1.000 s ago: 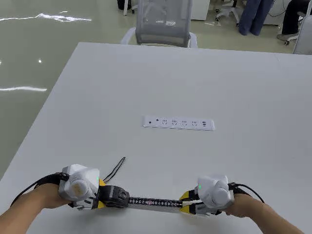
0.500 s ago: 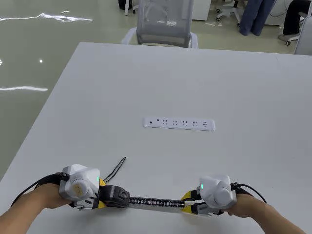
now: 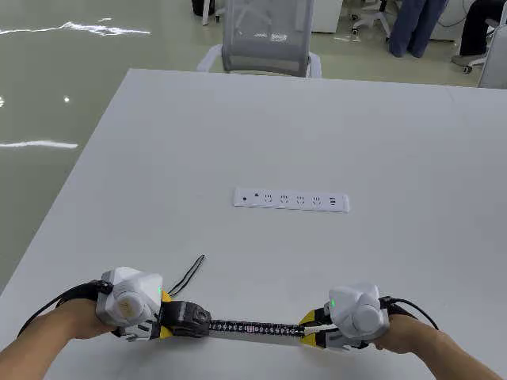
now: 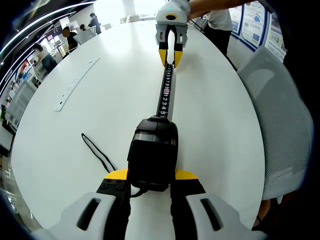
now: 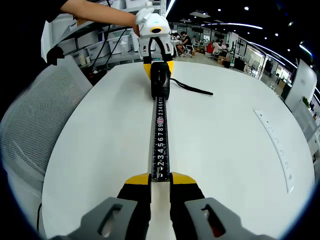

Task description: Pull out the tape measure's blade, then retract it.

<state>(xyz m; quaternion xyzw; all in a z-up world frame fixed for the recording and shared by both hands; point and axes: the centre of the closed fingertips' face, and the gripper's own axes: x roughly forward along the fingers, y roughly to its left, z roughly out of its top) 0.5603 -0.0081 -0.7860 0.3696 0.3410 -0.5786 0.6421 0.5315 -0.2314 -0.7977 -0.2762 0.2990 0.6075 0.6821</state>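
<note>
The black tape measure case (image 3: 187, 318) lies on the white table near its front edge, and my left gripper (image 4: 149, 176) is shut on the case (image 4: 153, 151). Its black blade (image 3: 253, 327) with white numbers runs rightward out of the case. My right gripper (image 5: 160, 179) is shut on the blade's end (image 5: 160, 172), and the blade (image 5: 160, 132) stretches away to the case (image 5: 160, 80). In the left gripper view the blade (image 4: 165, 92) leads to the right gripper (image 4: 170, 56). A black wrist strap (image 3: 188, 272) trails from the case.
A white power strip (image 3: 291, 199) lies flat at the table's middle. A grey mesh chair (image 3: 265, 36) stands at the far edge. The table's front edge is right under both hands. People sit and stand in the background.
My right gripper has moved a little to the right, drawing more blade out of the case. The left gripper and case have stayed put.
</note>
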